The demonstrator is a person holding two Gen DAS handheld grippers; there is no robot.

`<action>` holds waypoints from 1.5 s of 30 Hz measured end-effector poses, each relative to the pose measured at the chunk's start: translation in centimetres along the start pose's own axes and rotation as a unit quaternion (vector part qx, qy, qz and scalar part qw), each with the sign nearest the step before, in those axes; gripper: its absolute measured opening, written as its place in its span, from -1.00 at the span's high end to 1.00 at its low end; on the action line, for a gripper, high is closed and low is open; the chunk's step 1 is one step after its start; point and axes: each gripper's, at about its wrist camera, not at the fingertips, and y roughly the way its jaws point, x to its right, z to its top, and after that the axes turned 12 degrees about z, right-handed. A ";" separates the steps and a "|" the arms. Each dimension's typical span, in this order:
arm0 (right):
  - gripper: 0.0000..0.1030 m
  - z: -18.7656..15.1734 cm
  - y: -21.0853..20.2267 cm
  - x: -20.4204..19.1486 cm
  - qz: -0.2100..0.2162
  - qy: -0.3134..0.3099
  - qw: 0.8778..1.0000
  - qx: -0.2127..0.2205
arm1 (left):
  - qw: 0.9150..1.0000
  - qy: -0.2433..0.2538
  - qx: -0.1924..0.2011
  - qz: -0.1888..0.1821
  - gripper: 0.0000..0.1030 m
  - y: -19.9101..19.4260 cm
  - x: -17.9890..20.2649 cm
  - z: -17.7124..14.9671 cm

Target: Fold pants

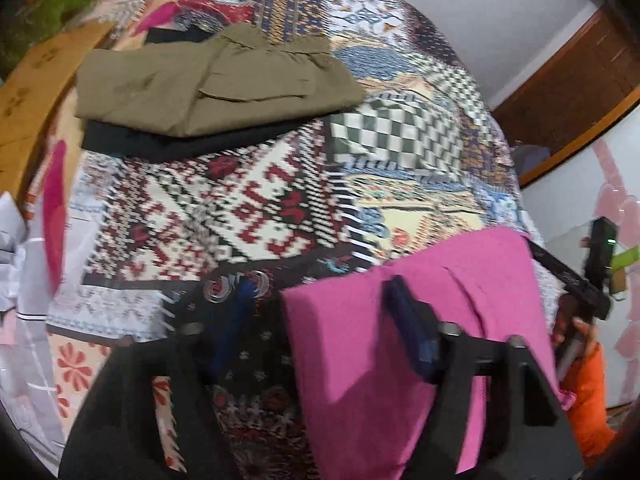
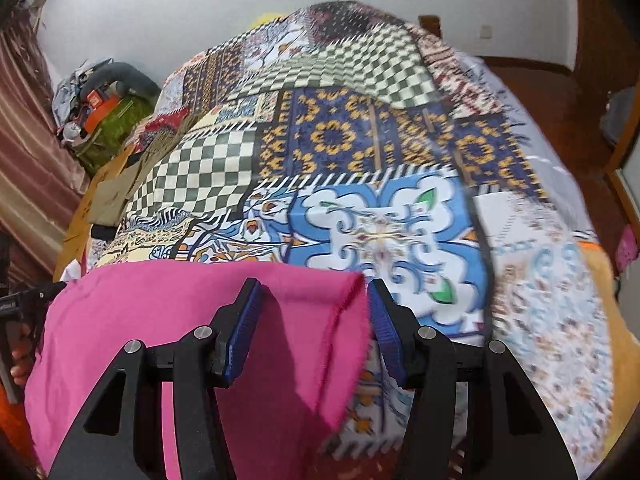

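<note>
The pink pants (image 1: 408, 360) lie folded on the patterned bedspread (image 1: 240, 208) at its near edge. My left gripper (image 1: 320, 304) stands open over them; its right finger (image 1: 412, 336) rests on the pink cloth and its left finger (image 1: 236, 320) is over bare bedspread. In the right wrist view the pink pants (image 2: 160, 320) fill the lower left. My right gripper (image 2: 312, 300) is open, and the pants' right edge lies between its blue pads (image 2: 244, 324). The right gripper also shows in the left wrist view (image 1: 576, 280).
An olive folded garment (image 1: 208, 88) lies on a dark one (image 1: 168, 140) at the bed's far left. White cloths (image 1: 24, 272) lie at the left edge. A wooden door (image 1: 568, 92) and white wall stand behind. A cluttered green seat (image 2: 104, 116) stands beside the bed.
</note>
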 end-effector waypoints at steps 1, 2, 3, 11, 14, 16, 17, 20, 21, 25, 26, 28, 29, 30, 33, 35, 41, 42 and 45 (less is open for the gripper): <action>0.18 0.0 0.3 -0.2 0.003 -0.005 1.000 0.001 | 1.000 -0.001 0.000 -0.011 0.07 -0.1 0.1 -0.1; 0.33 0.1 0.5 -0.2 0.007 -0.008 1.000 0.001 | 1.000 0.000 0.005 -0.013 0.17 -0.2 0.2 -0.1; 0.49 0.0 0.7 -0.4 0.009 -0.012 1.000 0.000 | 1.000 0.003 0.009 -0.018 0.24 -0.4 0.3 -0.2; 0.91 -0.3 0.3 -2.1 -0.034 -0.080 0.996 0.031 | 0.998 0.032 0.054 0.026 0.45 -1.9 1.0 -1.2; 0.92 0.0 0.5 -2.3 -0.046 -0.083 0.995 0.036 | 0.994 0.054 0.070 0.059 0.44 -2.0 1.5 -1.7; 0.93 0.1 0.8 -2.5 -0.058 -0.093 0.993 0.031 | 0.992 0.061 0.076 0.075 0.43 -1.8 1.6 -1.8; 0.93 0.1 1.0 -2.7 -0.064 -0.097 0.993 0.030 | 0.991 0.065 0.081 0.083 0.42 -1.8 1.7 -1.9; 0.93 0.2 1.5 -2.9 -0.084 -0.106 0.991 0.023 | 0.990 0.066 0.084 0.093 0.35 -2.0 1.6 -1.9; 0.93 0.2 1.5 -2.8 -0.088 -0.103 0.990 0.023 | 0.989 0.064 0.085 0.102 0.34 -2.0 1.5 -1.9; 0.93 0.6 0.6 -0.9 -0.138 -0.071 0.988 0.028 | 0.987 0.049 0.092 0.122 0.31 -2.7 0.1 -1.9; 0.93 0.7 0.0 -0.3 -0.132 -0.054 0.989 0.027 | 0.988 0.045 0.092 0.117 0.28 -3.0 -0.3 -2.0; 0.92 0.8 -1.4 0.1 -0.111 -0.031 0.993 0.033 | 0.987 0.045 0.097 0.121 0.25 -3.7 -0.5 -2.0; 0.91 0.8 -2.2 0.0 -0.100 -0.026 0.994 0.039 | 0.985 0.045 0.102 0.131 0.18 -4.1 -0.6 -1.9; 0.88 0.8 -3.1 -0.3 -0.094 -0.027 0.994 0.043 | 0.984 0.043 0.105 0.140 0.14 -4.4 -0.6 -1.8; 0.59 1.0 -4.9 -2.5 -0.083 -0.050 0.994 0.049 | 0.981 0.035 0.116 0.152 0.07 -5.6 -0.7 -1.3; 0.33 1.0 -5.5 -4.2 -0.066 -0.063 0.994 0.055 | 0.982 0.036 0.117 0.146 0.04 -6.3 -0.3 -1.0; -0.07 1.3 -5.0 -10.7 0.016 -0.117 0.992 0.040 | 0.984 0.062 0.123 0.112 -0.38 -7.7 2.8 -0.8; -0.15 1.5 -4.5 -11.6 0.027 -0.124 0.991 0.033 | 0.984 0.071 0.121 0.109 -0.40 -7.6 3.4 -0.8; -0.23 1.6 -2.7 -13.4 0.054 -0.140 0.989 0.009 | 0.983 0.095 0.114 0.112 -0.46 -6.9 5.0 -0.8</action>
